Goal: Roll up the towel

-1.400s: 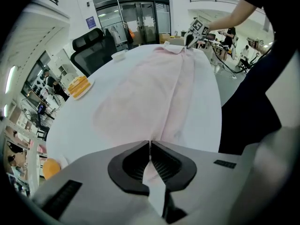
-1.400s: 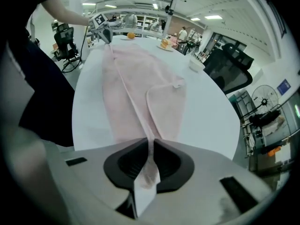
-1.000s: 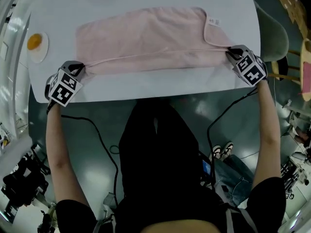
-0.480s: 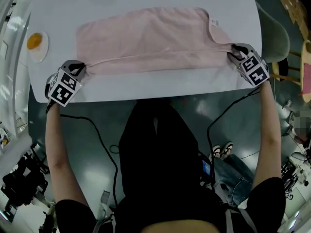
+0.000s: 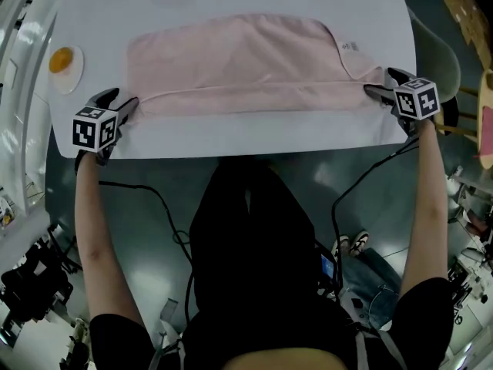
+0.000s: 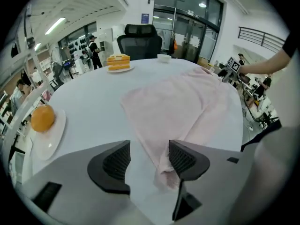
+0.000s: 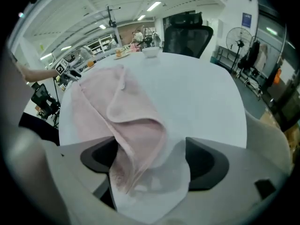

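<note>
Two grippers sit at either end of a fold, and both have just been opening. The left gripper [image 6: 149,161] has its jaws apart, the fold's end lying loose beside one pad. The right gripper [image 7: 149,161] gapes wide with a slack folded corner between its jaws. The pink towel [image 5: 239,64] stretches from the left to the right edge of the worktop [image 5: 231,141], its turned-over hem toward the near edge. To roll well, both should probably re-pinch at matching depth and turn together toward the far edge, keeping the fold taut and straight.
</note>
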